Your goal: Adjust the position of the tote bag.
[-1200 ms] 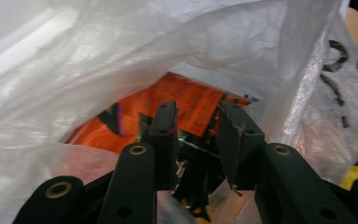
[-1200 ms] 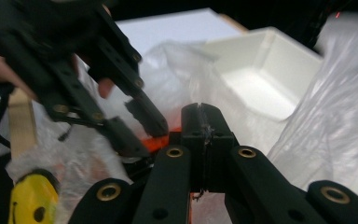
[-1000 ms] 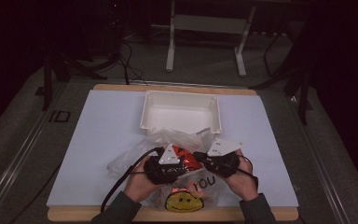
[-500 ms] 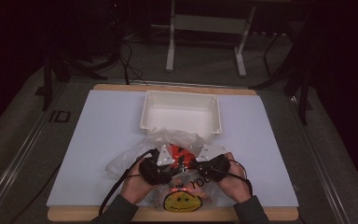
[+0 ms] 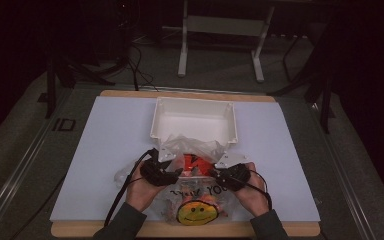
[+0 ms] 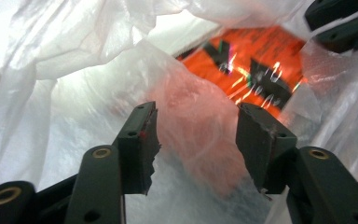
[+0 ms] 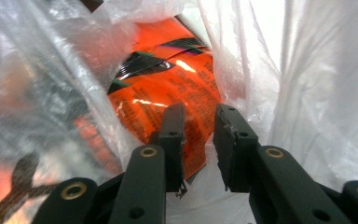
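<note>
High view: at lower centre of the frame your left gripper (image 5: 176,172) sits at the left edge of the clear plastic bag (image 5: 130,175), which lies crumpled on the white mat (image 5: 105,150) just below the white tray (image 5: 195,120). The bag's long axis runs up and down the frame, its open mouth pointing up toward the tray and its smiley-face print (image 5: 196,212) at the bottom edge. Inside the mouth lies an orange snack packet (image 5: 192,162). Your right gripper (image 5: 215,173) sits at the bag's right side.

Left gripper view: your jaws have just been opening and stand wide apart, with bag film between them but not pinched; the orange packet (image 6: 247,60) lies beyond, upper right.

Right gripper view: your jaws have just been opening to a narrow gap, with no film clamped; the packet (image 7: 168,88) lies straight ahead, inside the bag.
</note>
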The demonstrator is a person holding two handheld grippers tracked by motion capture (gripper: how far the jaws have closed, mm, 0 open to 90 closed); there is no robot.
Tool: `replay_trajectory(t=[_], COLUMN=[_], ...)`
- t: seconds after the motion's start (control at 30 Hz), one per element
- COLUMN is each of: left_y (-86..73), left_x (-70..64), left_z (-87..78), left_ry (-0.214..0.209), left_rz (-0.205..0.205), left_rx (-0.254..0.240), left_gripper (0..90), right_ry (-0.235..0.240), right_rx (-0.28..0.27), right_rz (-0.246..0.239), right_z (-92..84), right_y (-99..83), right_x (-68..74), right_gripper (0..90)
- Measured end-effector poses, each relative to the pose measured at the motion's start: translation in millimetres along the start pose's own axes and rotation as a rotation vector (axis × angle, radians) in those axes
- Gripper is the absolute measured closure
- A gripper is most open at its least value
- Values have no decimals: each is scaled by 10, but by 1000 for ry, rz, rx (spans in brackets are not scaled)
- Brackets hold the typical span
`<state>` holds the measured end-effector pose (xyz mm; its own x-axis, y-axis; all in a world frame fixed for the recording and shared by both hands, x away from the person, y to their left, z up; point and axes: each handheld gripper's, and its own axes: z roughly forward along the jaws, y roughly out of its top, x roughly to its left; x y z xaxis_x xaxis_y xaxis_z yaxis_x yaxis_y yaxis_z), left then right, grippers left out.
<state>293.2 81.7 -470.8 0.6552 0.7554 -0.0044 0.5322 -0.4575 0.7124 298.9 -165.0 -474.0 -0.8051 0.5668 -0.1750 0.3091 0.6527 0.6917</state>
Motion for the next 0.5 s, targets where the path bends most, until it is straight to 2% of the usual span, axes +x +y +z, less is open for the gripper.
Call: replay_trajectory(t=[0.07, 0.13, 0.23, 0.3, 0.37, 0.5], left_y=[29, 34, 14, -3, -19, -58], left_x=[4, 26, 32, 35, 49, 106], left_z=[53, 121, 180, 192, 198, 197], left_ry=[17, 23, 29, 32, 52, 88], left_rz=[4, -14, -10, 1, 11, -4], left_rx=[20, 50, 84, 94, 107, 120], left_gripper=[472, 482, 527, 595, 675, 795], right_ry=[-7, -20, -64, -69, -84, -97], right_rx=[-11, -17, -12, -10, 0, 16], right_rz=[21, 45, 74, 104, 119, 145], right_z=[7, 19, 46, 67, 94, 149], right_y=[1, 0, -21, -50, -74, -88], right_x=[-20, -44, -102, -147, -174, -217], right_gripper=[706, 685, 651, 631, 606, 601])
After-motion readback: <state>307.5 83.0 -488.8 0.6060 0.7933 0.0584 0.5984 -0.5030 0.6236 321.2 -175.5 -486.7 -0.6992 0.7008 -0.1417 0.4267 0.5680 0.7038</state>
